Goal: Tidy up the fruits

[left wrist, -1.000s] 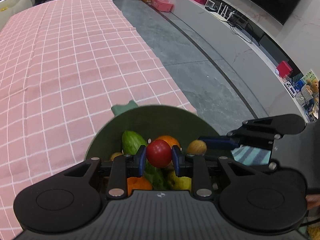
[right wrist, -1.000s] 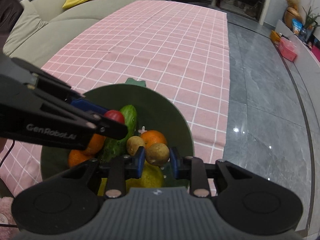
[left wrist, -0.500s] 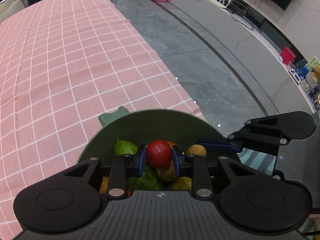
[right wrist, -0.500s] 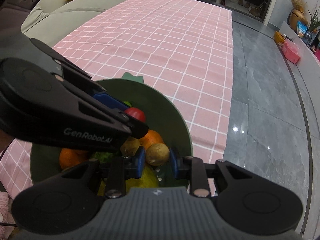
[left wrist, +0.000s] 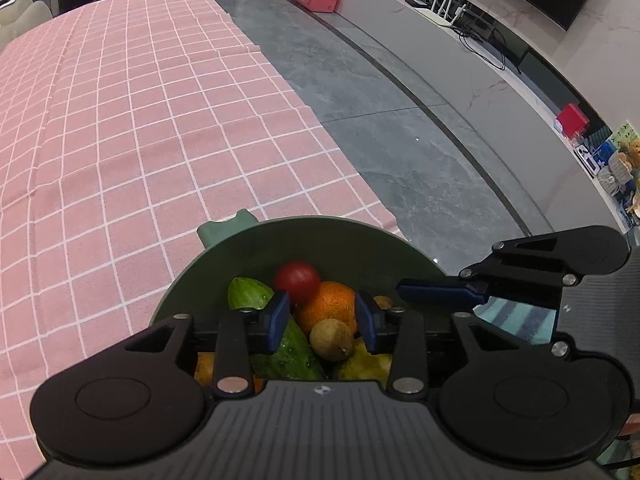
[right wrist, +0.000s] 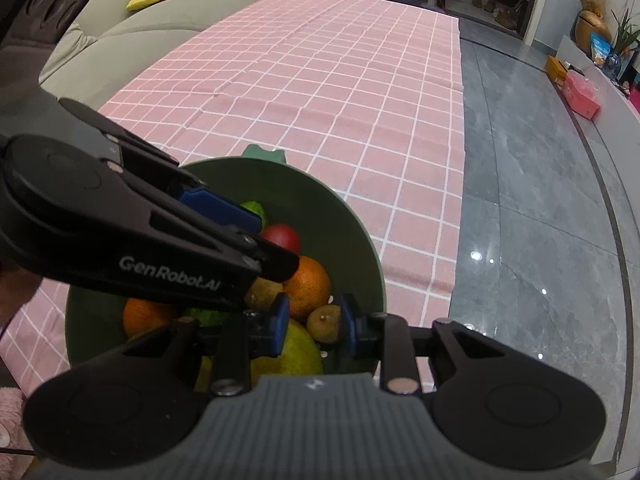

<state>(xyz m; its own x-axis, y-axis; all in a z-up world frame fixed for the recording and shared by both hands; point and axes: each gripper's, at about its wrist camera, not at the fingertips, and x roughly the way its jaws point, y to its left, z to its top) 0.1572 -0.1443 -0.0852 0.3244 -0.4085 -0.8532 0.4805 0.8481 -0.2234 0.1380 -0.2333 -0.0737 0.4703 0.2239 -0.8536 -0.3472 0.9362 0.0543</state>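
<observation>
We count two black two-finger grippers with blue pads and one round dark green bowl [left wrist: 332, 240], which sits on the pink checked cloth [left wrist: 140, 140] near the edge by the grey floor. In the bowl lie one red tomato [left wrist: 297, 282], two oranges [right wrist: 306, 288], one green cucumber [left wrist: 248, 294], two small brown round fruits [right wrist: 325, 323] and one large yellow-green fruit [right wrist: 296, 356].

Both grippers tilt steeply down over the bowl, side by side. The left gripper [left wrist: 322, 312] is opening its jaws, and nothing sits between the pads. The tomato rests free just beyond them, against an orange near the far wall. The right gripper [right wrist: 314, 316] is clenched on one brown fruit, above the yellow-green one.

The cucumber's long axis runs from under the left gripper's finger up toward the far left rim, with its tip pointing away from us.
</observation>
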